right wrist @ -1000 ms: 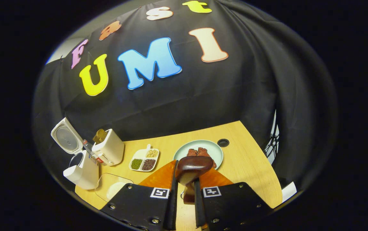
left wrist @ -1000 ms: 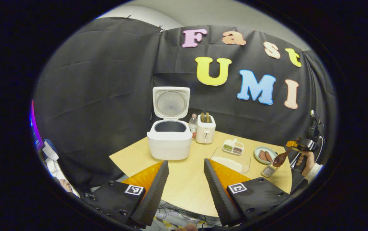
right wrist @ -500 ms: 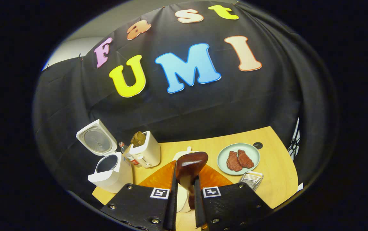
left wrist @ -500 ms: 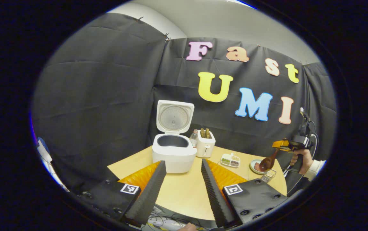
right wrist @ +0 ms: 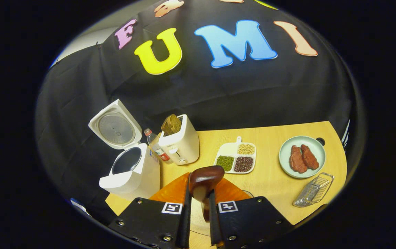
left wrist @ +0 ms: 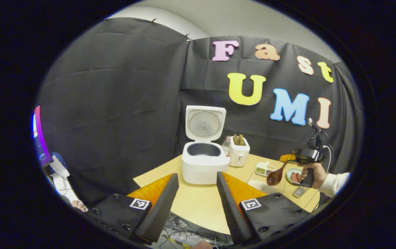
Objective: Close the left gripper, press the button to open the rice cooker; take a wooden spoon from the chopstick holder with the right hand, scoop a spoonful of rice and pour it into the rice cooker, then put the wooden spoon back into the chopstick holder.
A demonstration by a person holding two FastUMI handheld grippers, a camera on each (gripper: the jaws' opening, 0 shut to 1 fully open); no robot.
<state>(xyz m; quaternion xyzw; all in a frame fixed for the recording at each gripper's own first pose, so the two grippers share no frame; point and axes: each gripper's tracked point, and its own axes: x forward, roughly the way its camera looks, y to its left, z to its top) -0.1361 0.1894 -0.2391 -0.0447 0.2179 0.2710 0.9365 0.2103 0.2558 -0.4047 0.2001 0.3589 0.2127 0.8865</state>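
Note:
The white rice cooker (left wrist: 205, 164) stands with its lid (left wrist: 205, 122) up and its dark pot bare. My left gripper (left wrist: 198, 204) is open, low in front of the cooker over the table's near edge, holding nothing. In the right gripper view, my right gripper (right wrist: 198, 207) is shut on the handle of the dark wooden spoon (right wrist: 205, 177), bowl forward, with the cooker (right wrist: 130, 169) ahead to its left. From the left gripper view the spoon (left wrist: 274, 177) hangs bowl-down over a clear rice container (left wrist: 262, 185). The wire chopstick holder (right wrist: 313, 194) lies at the table's right.
A white toaster (right wrist: 180, 144) with bread and a small bottle (right wrist: 156, 147) stand right of the cooker. A divided dish of beans (right wrist: 236, 159) and a green plate (right wrist: 289, 165) with meat sit mid-table. A hand (left wrist: 313, 173) with a white sleeve holds the right gripper.
My right gripper has carried the spoon leftward, away from the wire holder and towards the cooker side, dipping lower over the table. The left gripper stays open and has shifted slightly.

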